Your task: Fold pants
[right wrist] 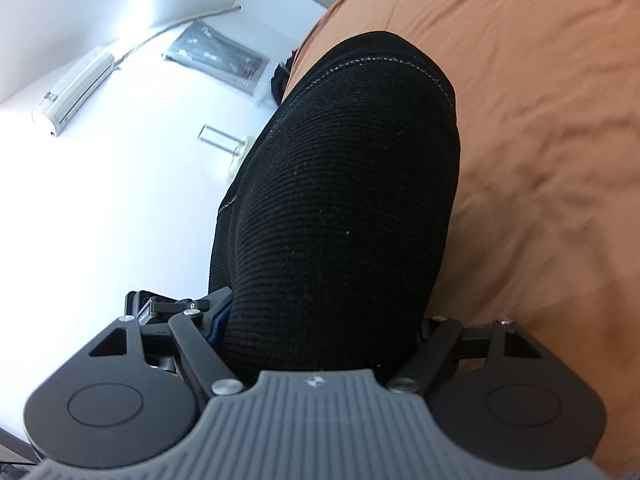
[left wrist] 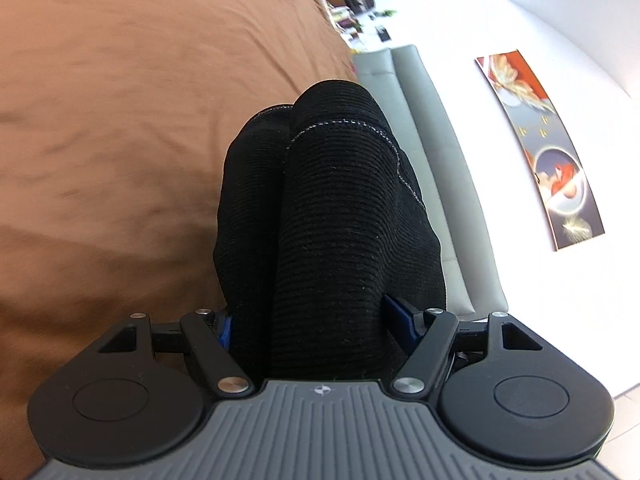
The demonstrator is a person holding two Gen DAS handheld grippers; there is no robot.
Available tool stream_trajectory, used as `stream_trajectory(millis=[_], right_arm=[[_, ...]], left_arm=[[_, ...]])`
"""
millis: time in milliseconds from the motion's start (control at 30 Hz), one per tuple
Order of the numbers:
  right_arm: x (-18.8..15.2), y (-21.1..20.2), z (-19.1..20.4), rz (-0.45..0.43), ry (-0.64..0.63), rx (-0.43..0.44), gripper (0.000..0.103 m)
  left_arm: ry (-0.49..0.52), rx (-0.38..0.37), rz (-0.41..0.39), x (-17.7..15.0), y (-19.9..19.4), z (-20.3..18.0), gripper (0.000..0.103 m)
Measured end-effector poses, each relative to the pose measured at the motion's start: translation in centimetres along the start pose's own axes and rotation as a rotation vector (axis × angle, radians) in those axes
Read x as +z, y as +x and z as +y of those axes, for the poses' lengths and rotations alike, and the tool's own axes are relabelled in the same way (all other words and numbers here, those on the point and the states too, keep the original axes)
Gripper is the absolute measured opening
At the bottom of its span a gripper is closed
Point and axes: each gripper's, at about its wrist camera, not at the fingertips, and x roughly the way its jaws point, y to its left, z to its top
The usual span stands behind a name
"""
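Note:
The black ribbed pants (left wrist: 332,216) are bunched between the fingers of my left gripper (left wrist: 316,320), which is shut on them; a pale stitched seam runs across the fabric. The fabric hides the fingertips, and only blue pads (left wrist: 400,316) peek out. In the right wrist view my right gripper (right wrist: 320,320) is shut on another thick fold of the same pants (right wrist: 340,200), held up above the brown bed cover (right wrist: 540,140). Both views are tilted sideways.
The brown bed cover (left wrist: 120,140) fills the left of the left wrist view. A grey headboard (left wrist: 432,140) and a picture (left wrist: 544,148) stand on the white wall. An air conditioner (right wrist: 76,92) and a framed poster (right wrist: 218,58) are on the wall in the right wrist view.

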Motion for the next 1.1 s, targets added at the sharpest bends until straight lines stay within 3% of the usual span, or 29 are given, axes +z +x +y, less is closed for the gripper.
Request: stream_trajectory(millis=[267, 300, 333, 600, 667, 933, 1100], right_arm=[[10.7, -4.5, -3.1, -0.017, -0.097, -0.027, 0.074], [12.0, -4.8, -3.6, -0.021, -0.099, -0.024, 0.074], [13.5, -5.1, -4.3, -0.027, -0.102, -0.021, 0.074], [20.7, -6.6, -9.9, -0.042, -0.098, -0.019, 0.074], [21.6, -7.6, -12.1, -0.044, -0.085, -0.018, 0.074], [21.8, -4.0, -18.5, -0.028, 0.032, -0.031, 0.074], [19.9, -3.1, -20.9, -0.040, 0.042, -0.062, 0.082]], left_arm=[[0.020, -0.029, -0.032, 5.4, 7.9, -2.8, 0.081], [0.024, -0.029, -0.039, 4.1, 9.3, -3.7, 0.081], [0.027, -0.030, -0.043, 5.0, 10.2, -4.0, 0.081], [0.051, -0.004, -0.010, 8.3, 16.3, -4.7, 0.081], [0.052, 0.007, 0.001, 8.5, 17.4, -4.3, 0.081], [0.022, 0.130, 0.065, 8.4, 21.7, -1.8, 0.081], [0.063, 0.127, 0.072, 6.3, 20.9, -1.2, 0.080]])
